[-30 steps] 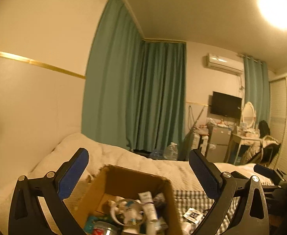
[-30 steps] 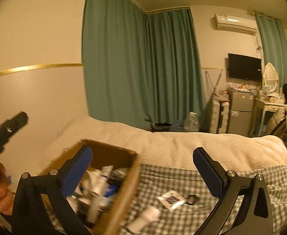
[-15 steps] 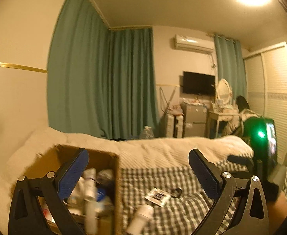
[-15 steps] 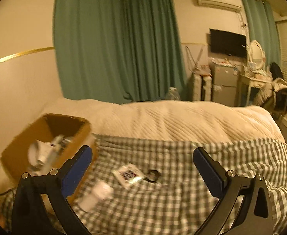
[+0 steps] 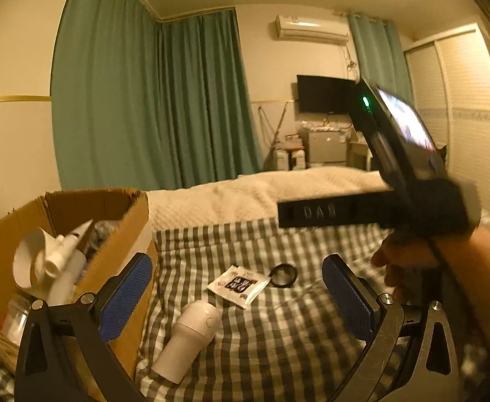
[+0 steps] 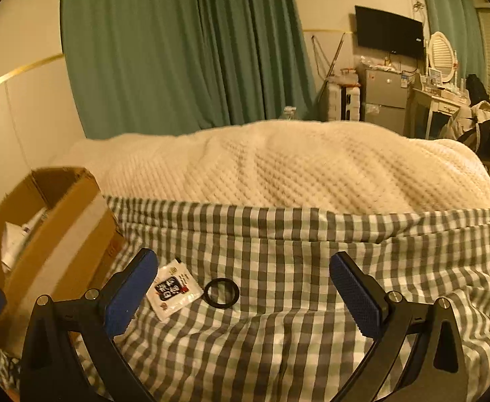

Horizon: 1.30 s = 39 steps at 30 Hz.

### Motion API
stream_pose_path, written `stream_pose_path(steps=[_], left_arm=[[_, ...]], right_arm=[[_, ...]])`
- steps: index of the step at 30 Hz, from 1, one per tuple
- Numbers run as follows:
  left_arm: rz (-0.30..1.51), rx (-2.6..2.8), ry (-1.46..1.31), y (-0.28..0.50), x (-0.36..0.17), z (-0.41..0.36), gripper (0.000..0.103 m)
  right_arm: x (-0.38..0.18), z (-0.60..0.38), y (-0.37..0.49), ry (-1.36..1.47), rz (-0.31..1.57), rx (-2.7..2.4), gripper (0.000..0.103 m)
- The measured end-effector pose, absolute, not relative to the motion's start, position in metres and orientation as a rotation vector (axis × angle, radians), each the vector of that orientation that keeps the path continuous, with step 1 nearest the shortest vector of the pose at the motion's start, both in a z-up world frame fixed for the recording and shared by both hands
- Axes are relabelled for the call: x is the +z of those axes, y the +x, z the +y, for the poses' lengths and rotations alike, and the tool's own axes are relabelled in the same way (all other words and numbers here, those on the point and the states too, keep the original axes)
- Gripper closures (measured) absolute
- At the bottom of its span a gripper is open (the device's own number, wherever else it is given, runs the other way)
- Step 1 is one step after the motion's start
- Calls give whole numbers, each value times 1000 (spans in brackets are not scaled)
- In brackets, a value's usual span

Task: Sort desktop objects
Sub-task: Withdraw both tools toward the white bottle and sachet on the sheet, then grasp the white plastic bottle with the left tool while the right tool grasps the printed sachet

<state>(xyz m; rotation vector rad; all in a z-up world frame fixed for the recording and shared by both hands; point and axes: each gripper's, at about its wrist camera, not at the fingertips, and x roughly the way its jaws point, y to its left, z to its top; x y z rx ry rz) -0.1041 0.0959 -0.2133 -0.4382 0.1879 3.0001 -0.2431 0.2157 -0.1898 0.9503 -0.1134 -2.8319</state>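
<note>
1. Your left gripper [image 5: 234, 296] hangs with its blue pads spread wide and nothing between them, above the checked bedcover [image 5: 278, 341].
2. Your right gripper [image 6: 243, 298] is likewise spread wide and holds nothing. In the left wrist view its black body shows at upper right with a green light lit, and your right hand [image 5: 409, 264] grips it from below.
3. A cardboard box [image 5: 124, 234] stands on the bed at the left, open at the top. It already holds white tubes and other small items; most are too jumbled to name.
4. A white bottle [image 5: 188, 338] lies on its side on the checked cover, just beside the box's near corner. It shows only in the left wrist view.
5. A small white sachet [image 6: 172, 288] with a dark printed label lies flat on the cover, close to your right gripper's left pad in the right wrist view.
6. A black ring [image 6: 221, 293] lies flat just right of the sachet, nearly touching it, and sits between your right gripper's pads in that view.
7. Beyond the checked cover, a cream quilted blanket [image 6: 278, 167] covers the rest of the bed, with green curtains [image 6: 184, 43] behind.
</note>
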Motion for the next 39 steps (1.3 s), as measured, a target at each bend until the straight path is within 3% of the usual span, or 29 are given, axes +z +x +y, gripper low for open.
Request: stream_pose_path(steps=[3,7,13,15,20,25,29,30,31,33,34,37,39], left_arm=[[221,3035,-541,-121,-235,97,0],[130,3046,-804,-150,-254,84,0],[185,3022,-1052,-176,-273,83,1],[97,2973,-1181,-187,-283,71,11],[75,2945,-1212,-185,-286,65,16],[42,2942,-1251,-181,-288,51,43],[50,2918,-1240,-174,-290,49,44],[45,2912,-1235,-172,-290,48,44],[38,2905,-1229,-170,-289,47,44],[11,2889,-1202,-162,-286,41,47],[1,2884,-1189,-158,-284,39,48],[-1,2876,-1159,-146,-280,36,50],[0,2869,-1147,-142,-277,41,51]], right_arm=[[-201,210,-257,1007,-96,-2794,0],[-216,205,-272,1091,-74,-2741,0],[-237,199,-287,1195,-107,-2658,0],[-243,196,-292,1228,-101,-2640,0],[-262,186,-301,1328,-137,-2558,0],[-274,170,-304,1383,-95,-2553,0],[-283,156,-301,1455,-57,-2523,2],[-284,155,-297,1461,-48,-2532,4],[-283,155,-294,1462,-46,-2540,14],[-278,161,-286,1449,-88,-2559,45],[-275,166,-282,1445,-136,-2558,76],[-270,179,-271,1431,-236,-2560,88],[-266,186,-261,1418,-253,-2576,91]])
